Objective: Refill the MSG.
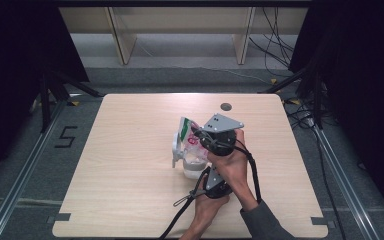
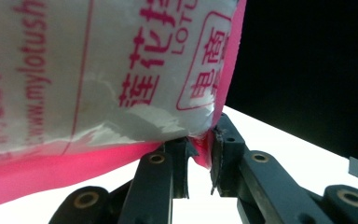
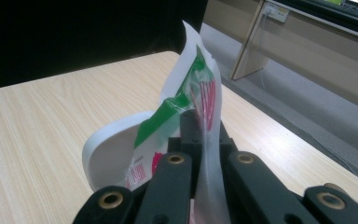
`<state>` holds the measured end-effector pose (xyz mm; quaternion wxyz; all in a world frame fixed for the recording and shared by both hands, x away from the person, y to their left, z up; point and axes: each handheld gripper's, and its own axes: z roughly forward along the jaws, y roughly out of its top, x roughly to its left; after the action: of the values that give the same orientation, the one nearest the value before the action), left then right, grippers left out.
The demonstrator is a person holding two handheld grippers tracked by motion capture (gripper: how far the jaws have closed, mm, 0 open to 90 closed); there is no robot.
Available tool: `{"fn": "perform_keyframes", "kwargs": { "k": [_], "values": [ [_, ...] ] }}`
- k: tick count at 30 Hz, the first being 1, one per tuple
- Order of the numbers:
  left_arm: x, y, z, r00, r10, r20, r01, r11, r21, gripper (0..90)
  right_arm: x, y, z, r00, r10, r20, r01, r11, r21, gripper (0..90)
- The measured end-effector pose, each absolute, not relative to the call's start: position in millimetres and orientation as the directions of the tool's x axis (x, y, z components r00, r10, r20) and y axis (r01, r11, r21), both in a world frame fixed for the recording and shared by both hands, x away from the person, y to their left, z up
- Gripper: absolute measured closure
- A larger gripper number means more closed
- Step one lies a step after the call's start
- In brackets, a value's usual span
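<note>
Plastic bag (image 3: pixel 200 93), white with green and red print, is clamped upright in the right hand-held gripper (image 3: pixel 205 126); white cup (image 3: pixel 109 154) is seen behind, on the bench (image 3: pixel 37 140).

A thin plastic bag (image 1: pixel 189 137) stands up near the middle of the bench (image 1: pixel 130 200). It is white and partly see-through, with a green stripe, red lines and red writing. Its bottom edge is bright pink (image 2: pixel 51 170). The bag is crinkled and pinched flat at the top and at one bottom corner. Its lower part hangs into a white cup (image 1: pixel 192 167) with a handle. The cup (image 3: pixel 109 156) sits upright on the bench, just under the bag (image 3: pixel 198 93).
</note>
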<state>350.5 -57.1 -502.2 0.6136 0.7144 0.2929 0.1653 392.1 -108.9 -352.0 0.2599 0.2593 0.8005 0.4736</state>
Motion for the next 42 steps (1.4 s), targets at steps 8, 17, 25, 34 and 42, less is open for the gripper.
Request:
{"fn": "perform_keyframes", "kwargs": {
  "k": [8, 17, 25, 34, 42],
  "values": [
    [350.2, -57.3, -502.5, 0.774, 0.622, -0.119, 0.21, -0.076, 0.975, 78.5, 392.2, -107.5, -352.4, -0.73, 0.655, -0.195, 0.153, 0.435, 0.887, 89.8],
    [350.7, -57.0, -502.8, 0.775, 0.62, -0.122, 0.214, -0.075, 0.974, 78.4, 392.9, -107.7, -352.6, -0.732, 0.653, -0.192, 0.156, 0.435, 0.887, 89.8],
    [350.5, -57.0, -502.5, 0.774, 0.622, -0.118, 0.21, -0.077, 0.975, 78.5, 391.9, -106.2, -353.1, -0.735, 0.656, -0.173, 0.172, 0.427, 0.888, 89.7],
    [350.5, -56.9, -502.5, 0.775, 0.62, -0.12, 0.211, -0.074, 0.975, 78.5, 391.6, -105.4, -353.5, -0.737, 0.653, -0.173, 0.171, 0.428, 0.887, 89.7],
    [350.6, -56.9, -502.5, 0.775, 0.62, -0.12, 0.211, -0.074, 0.975, 78.5, 391.8, -105.4, -353.3, -0.739, 0.652, -0.172, 0.171, 0.428, 0.887, 89.6]
  ]
}}
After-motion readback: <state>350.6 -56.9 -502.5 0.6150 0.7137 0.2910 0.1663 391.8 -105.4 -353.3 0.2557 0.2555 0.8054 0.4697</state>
